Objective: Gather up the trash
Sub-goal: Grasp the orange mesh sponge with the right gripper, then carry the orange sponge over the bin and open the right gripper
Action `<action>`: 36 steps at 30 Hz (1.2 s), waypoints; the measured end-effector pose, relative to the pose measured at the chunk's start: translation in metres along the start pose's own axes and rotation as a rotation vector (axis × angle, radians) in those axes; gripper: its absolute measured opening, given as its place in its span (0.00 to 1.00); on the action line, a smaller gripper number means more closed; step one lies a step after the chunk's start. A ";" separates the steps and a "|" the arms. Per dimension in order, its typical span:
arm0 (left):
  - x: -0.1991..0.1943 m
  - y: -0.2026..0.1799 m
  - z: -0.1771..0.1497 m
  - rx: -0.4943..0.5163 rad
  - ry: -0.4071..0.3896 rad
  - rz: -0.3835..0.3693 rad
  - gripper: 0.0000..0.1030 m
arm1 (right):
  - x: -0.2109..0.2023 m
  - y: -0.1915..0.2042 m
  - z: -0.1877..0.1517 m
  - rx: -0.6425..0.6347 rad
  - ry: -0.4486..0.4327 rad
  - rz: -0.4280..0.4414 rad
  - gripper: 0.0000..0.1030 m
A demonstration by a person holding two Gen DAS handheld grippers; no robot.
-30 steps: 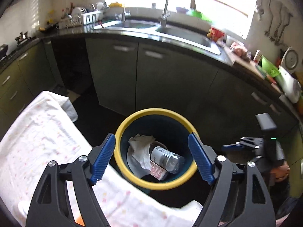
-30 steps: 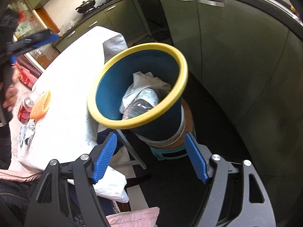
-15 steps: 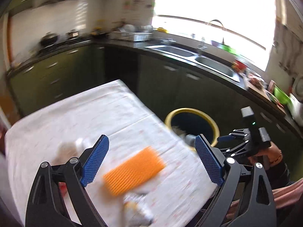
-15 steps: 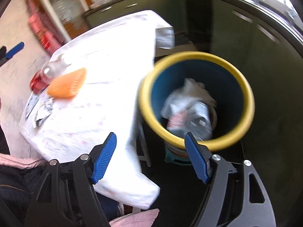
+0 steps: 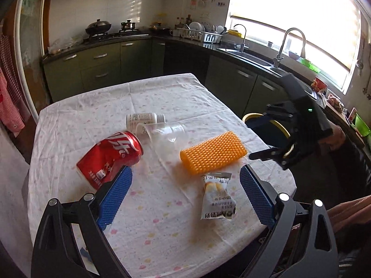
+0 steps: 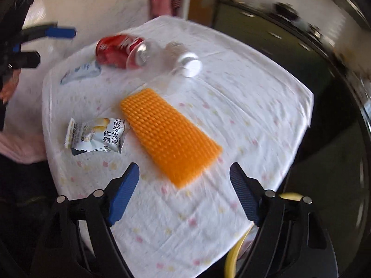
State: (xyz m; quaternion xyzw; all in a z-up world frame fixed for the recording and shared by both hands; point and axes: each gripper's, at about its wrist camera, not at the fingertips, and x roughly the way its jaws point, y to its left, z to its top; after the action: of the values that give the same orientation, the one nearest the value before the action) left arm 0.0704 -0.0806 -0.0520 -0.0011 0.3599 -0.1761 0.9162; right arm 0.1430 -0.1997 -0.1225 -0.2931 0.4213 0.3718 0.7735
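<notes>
Both cams now swung off the bin (image 5: pixel 281 127) back to the table (image 5: pixel 162 220): next pickup starting. Left gripper (image 5: pixel 185 194) & right gripper (image 6: pixel 184 191) jaws wide, opening, empty. Trash left mid-table: red can (image 5: pixel 110 158), orange mat (image 5: pixel 212 153), snack wrapper (image 5: pixel 218 199) nr front edge.

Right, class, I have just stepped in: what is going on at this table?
A person clearing trash holds two grippers over the table, both empty. The left gripper and right gripper are opening. On the cloth lie a red can, a white bottle, a clear cup, an orange spiky mat and a snack packet. The yellow-rimmed bin stands beside the table.
</notes>
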 end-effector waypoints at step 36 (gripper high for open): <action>0.008 -0.013 -0.007 0.030 0.023 0.001 0.92 | -0.052 -0.093 -0.097 0.410 0.006 -0.149 0.15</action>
State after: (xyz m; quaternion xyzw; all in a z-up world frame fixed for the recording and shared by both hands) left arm 0.0675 -0.0944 -0.0608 0.0150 0.3675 -0.1811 0.9121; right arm 0.1582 -0.3429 -0.1098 -0.1613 0.4677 0.2194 0.8409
